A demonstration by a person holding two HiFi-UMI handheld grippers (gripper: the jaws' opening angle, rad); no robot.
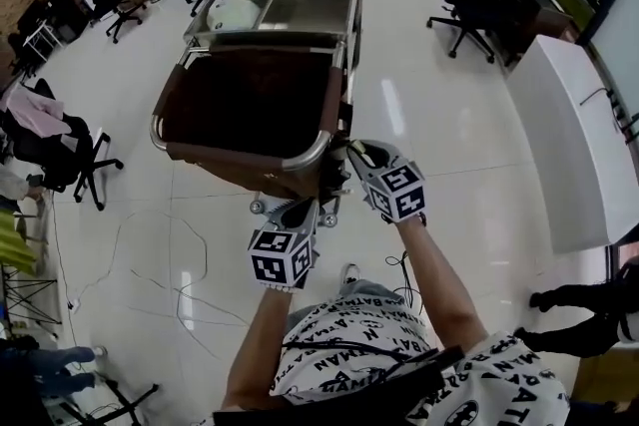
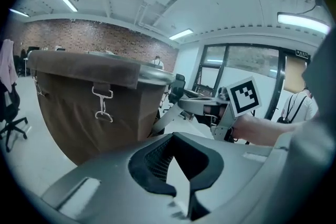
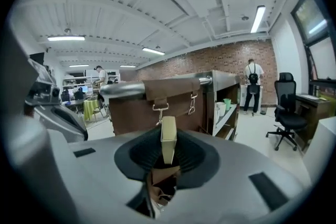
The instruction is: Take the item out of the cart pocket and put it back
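- Broadly, the task is judged to be about halfway: the taking-out appears done, and the putting-back is left.
- The steel cart (image 1: 351,10) is seen standing on the open floor, with a brown cloth pocket (image 1: 245,158) hung by clips from the rail at its near end.
- Nothing can be made out inside the pocket in the head view, as its inside is too dark to read.
- The left tool (image 2: 176,161) is held just below the near edge of the pocket. Its jaws are brought together at the tips and nothing is caught between them, so no part in the carrying is taken by it.
- The right tool (image 3: 167,155) is held near the right corner of the pocket, outside it and not touching the cloth.
- A thin, flat tan packet (image 3: 168,132) is clamped upright between the right tool's jaws, so the item is clear of the pocket.
- For the remaining step, the packet would probably need lifting over the rail and releasing into the pocket.
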